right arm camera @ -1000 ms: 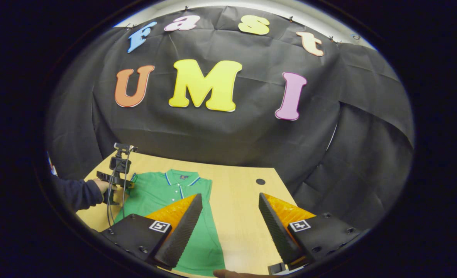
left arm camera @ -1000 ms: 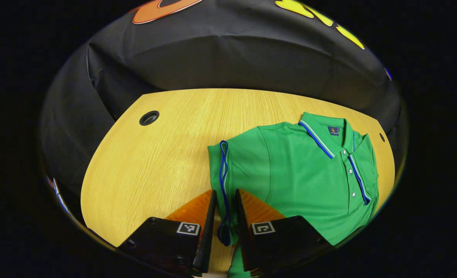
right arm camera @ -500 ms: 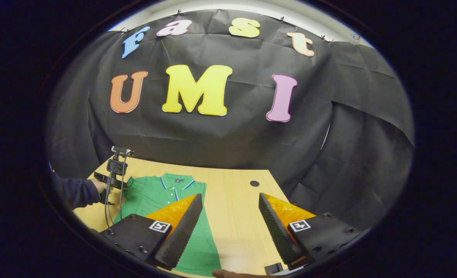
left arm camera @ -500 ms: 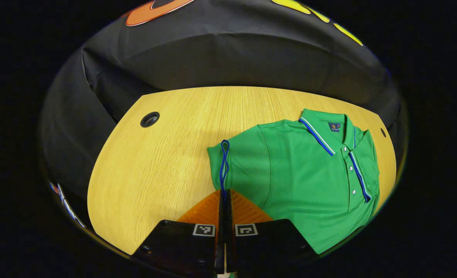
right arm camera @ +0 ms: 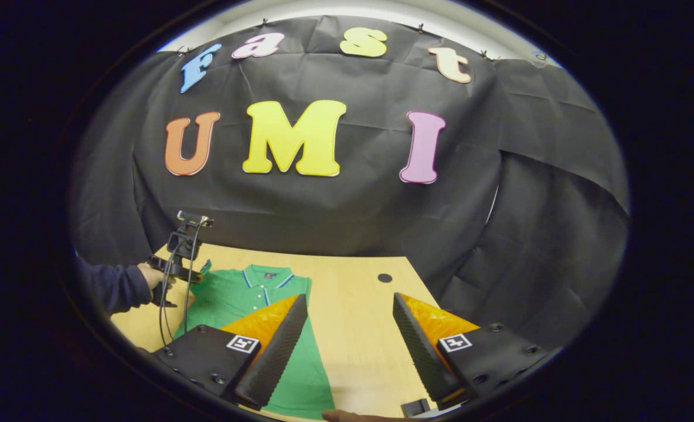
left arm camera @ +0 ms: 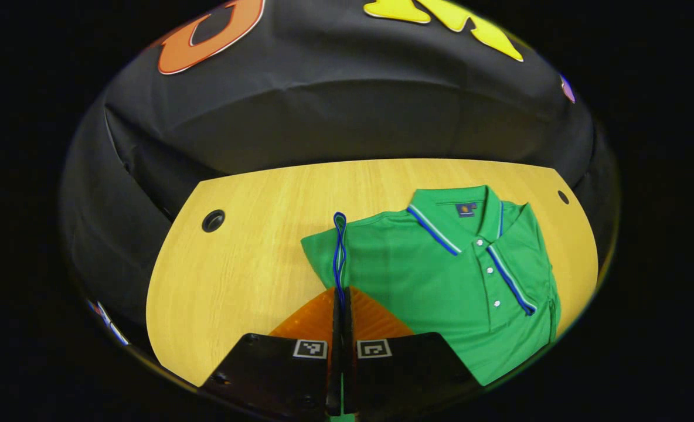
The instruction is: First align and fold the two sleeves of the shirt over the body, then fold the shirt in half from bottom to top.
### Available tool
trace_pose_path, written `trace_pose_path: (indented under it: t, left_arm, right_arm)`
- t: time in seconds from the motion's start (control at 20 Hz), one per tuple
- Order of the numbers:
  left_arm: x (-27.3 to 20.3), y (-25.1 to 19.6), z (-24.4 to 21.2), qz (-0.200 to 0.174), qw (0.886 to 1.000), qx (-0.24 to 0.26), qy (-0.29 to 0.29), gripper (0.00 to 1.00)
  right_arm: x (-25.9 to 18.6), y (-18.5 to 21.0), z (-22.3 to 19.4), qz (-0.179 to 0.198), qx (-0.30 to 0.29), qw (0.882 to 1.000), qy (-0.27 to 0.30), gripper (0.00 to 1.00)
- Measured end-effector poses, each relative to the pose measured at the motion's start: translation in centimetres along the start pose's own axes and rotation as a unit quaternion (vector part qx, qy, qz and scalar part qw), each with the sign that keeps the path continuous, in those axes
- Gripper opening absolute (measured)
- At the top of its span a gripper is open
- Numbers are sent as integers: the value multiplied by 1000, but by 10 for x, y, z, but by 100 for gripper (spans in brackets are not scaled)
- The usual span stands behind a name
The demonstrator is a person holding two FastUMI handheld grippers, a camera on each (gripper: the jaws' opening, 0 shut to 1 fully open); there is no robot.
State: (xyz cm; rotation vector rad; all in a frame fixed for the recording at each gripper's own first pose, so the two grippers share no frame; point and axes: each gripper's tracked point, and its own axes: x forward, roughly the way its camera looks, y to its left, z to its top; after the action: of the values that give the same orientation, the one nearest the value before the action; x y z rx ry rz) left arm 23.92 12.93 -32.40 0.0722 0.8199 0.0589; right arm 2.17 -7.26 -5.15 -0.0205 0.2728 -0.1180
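Note:
A green polo shirt (left arm camera: 441, 281) with a blue-and-white trimmed collar lies face up on the wooden table (left arm camera: 247, 269). My left gripper (left arm camera: 341, 302) is shut on the blue-edged cuff of the shirt's sleeve (left arm camera: 339, 246), which is raised off the table. In the right gripper view the same shirt (right arm camera: 247, 296) lies at the lower left, with the left gripper (right arm camera: 174, 272) and the hand holding it at the shirt's left shoulder. My right gripper (right arm camera: 350, 316) hangs open above the table, to the right of the shirt, with nothing between its fingers.
Round cable holes sit in the table: one at the left (left arm camera: 213, 221) and one at the far right corner (left arm camera: 562, 197), the latter also seen ahead of the right gripper (right arm camera: 385, 278). Black cloth walls the booth behind the table. Cables hang from the left gripper (right arm camera: 165, 316).
My left gripper closed on the sleeve cuff a second ago, then lifted and drew back with it. The right gripper has stayed open and nearly still.

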Motion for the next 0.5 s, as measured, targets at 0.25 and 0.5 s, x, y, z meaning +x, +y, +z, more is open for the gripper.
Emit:
trace_pose_path:
  t: [0.25,0.5]
  left_arm:
    - [6,-52,2,-28,999,20,2,5]
    - [12,-96,-3,-48,998,34,8,5]
  right_arm:
    - [-2,-12,-7,-11,-3,1000,6,95]
    - [-4,-26,-15,-30,-3,999,14,95]
